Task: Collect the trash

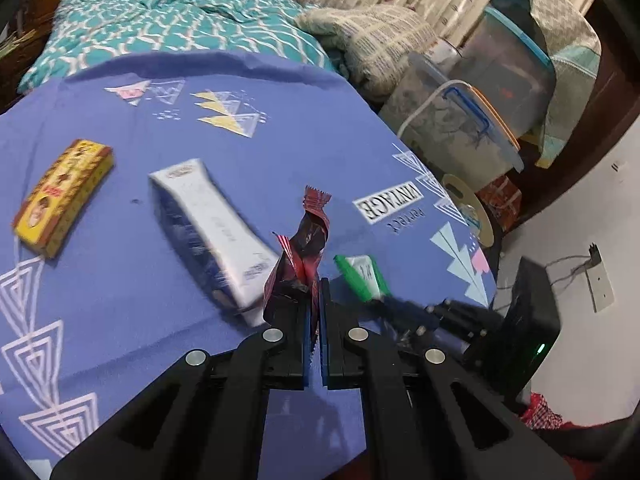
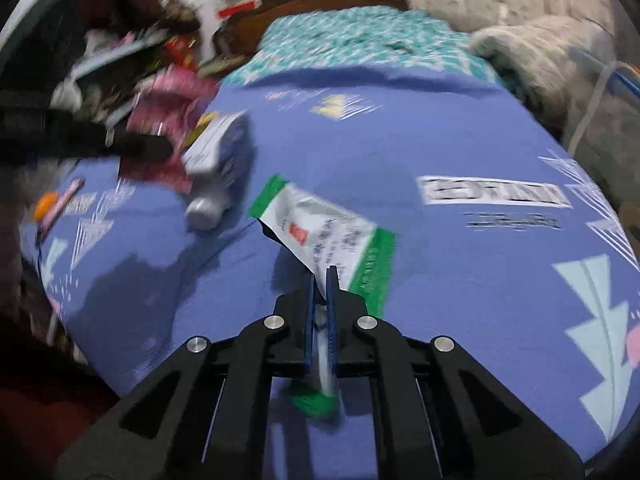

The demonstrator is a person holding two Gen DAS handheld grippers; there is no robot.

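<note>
My left gripper (image 1: 316,284) is shut on a dark red crumpled wrapper (image 1: 310,236) and holds it above the blue cloth (image 1: 160,132). My right gripper (image 2: 320,274) is shut on a white and green sachet wrapper (image 2: 328,236); that sachet also shows in the left wrist view (image 1: 362,276) with the right gripper behind it. A white tube box (image 1: 212,232) and a yellow carton (image 1: 60,196) lie on the cloth. In the right wrist view the white tube box (image 2: 216,160) lies at the left, next to the blurred left gripper (image 2: 160,148) with the red wrapper (image 2: 160,172).
A teal patterned bedspread (image 1: 168,12) lies beyond the blue cloth. Clear plastic storage tubs (image 1: 460,128) stand at the right edge. A black device with a green light (image 1: 524,332) sits at the lower right. Cluttered items (image 2: 120,60) are piled at the far left in the right wrist view.
</note>
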